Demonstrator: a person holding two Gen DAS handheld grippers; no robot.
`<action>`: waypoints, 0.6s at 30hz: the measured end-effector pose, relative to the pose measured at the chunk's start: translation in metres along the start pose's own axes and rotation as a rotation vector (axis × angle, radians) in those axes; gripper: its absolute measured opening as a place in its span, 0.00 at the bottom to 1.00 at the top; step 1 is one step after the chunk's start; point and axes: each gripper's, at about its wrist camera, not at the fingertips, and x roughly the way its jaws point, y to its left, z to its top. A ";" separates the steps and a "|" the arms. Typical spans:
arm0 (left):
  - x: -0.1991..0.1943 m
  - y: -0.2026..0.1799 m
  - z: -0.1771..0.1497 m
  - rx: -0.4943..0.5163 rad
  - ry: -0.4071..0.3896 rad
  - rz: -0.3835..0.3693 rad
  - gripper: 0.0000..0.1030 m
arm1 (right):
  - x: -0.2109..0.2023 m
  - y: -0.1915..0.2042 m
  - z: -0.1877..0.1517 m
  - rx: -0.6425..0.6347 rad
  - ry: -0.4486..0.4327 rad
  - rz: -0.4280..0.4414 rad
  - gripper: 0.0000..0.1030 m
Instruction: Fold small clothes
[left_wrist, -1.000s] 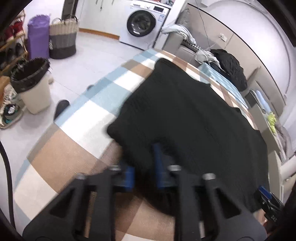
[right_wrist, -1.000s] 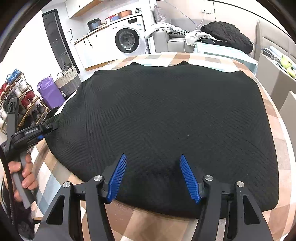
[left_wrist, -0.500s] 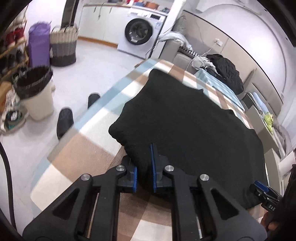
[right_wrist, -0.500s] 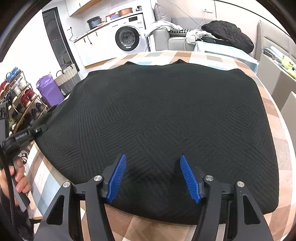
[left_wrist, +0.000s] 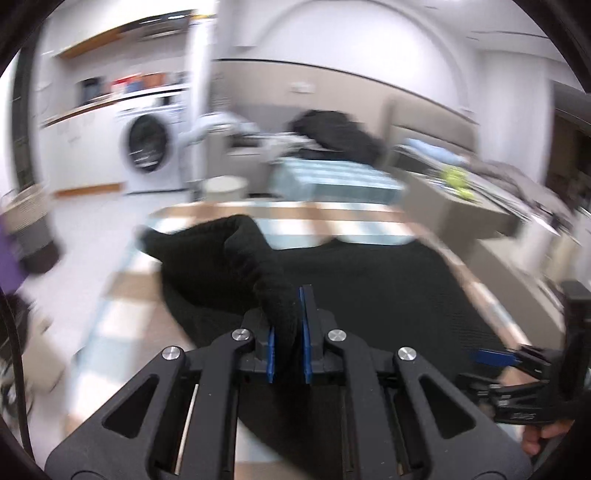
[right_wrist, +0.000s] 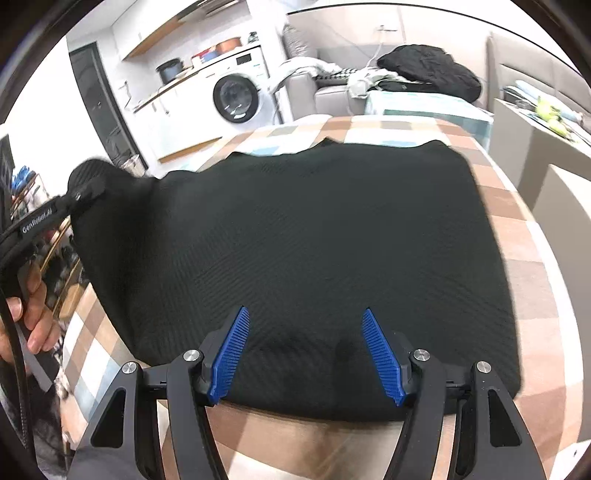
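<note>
Home laundry/living rm: washing machine (right_wrist: 236, 96), sofa (right_wrist: 328, 94), shoe rack (right_wrist: 22, 184).

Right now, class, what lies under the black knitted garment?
The checked tablecloth shows around the black garment; whatever lies beneath its middle is covered. The left gripper lifts one corner.

"GenRobot.AI" on left claw (right_wrist: 79, 195) body.

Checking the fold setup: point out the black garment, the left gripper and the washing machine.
black garment (right_wrist: 295, 240): right wrist view, middle of the flat cloth.
left gripper (left_wrist: 288, 343): left wrist view, between the fingertips, shut on cloth.
washing machine (right_wrist: 234, 98): right wrist view, door.
</note>
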 end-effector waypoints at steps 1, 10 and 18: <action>0.005 -0.018 0.000 0.029 0.010 -0.041 0.07 | -0.005 -0.006 0.000 0.013 -0.009 -0.014 0.64; 0.047 -0.105 -0.066 0.109 0.333 -0.338 0.18 | -0.023 -0.042 -0.004 0.116 -0.013 -0.082 0.64; -0.001 -0.054 -0.050 -0.008 0.216 -0.347 0.73 | -0.021 -0.042 0.014 0.182 -0.035 0.116 0.64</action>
